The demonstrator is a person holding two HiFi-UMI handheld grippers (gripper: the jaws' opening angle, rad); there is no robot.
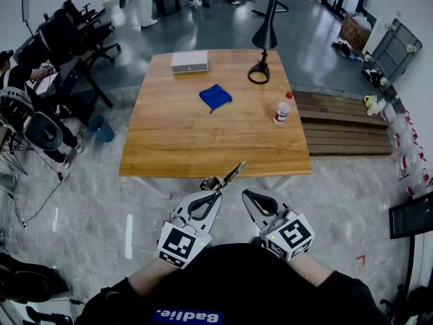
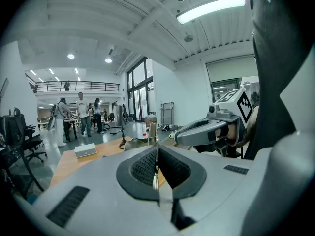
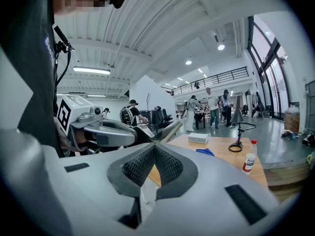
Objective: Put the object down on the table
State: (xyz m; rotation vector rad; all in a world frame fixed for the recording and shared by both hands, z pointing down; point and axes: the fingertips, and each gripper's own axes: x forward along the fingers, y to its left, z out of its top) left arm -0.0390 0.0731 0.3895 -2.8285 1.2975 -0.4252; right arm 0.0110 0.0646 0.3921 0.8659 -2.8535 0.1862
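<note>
The metal tool [image 1: 226,176] is not on the table [image 1: 203,144] yet: we hold it in the air in our left gripper [image 1: 211,187], off the table's near edge and above the floor. In the head view it slants up and to the right, and its tip overlaps that near edge. The left gripper view shows the jaws clenched on the tool, which stands edge-on between the dark pads as a thin bright strip. Our right gripper [image 1: 252,194] is just beside the left one, also short of the near edge. Its own view shows the jaws pressed together with nothing between them.

A white box [image 1: 189,61] lies on the table at the far edge, toward the left corner. A black desk lamp [image 1: 262,46] stands at the far edge toward the right. A blue cloth [image 1: 215,96] sits between them, a little nearer to us. A bottle with a red cap [image 1: 283,108] stands upright close to the right edge.
</note>
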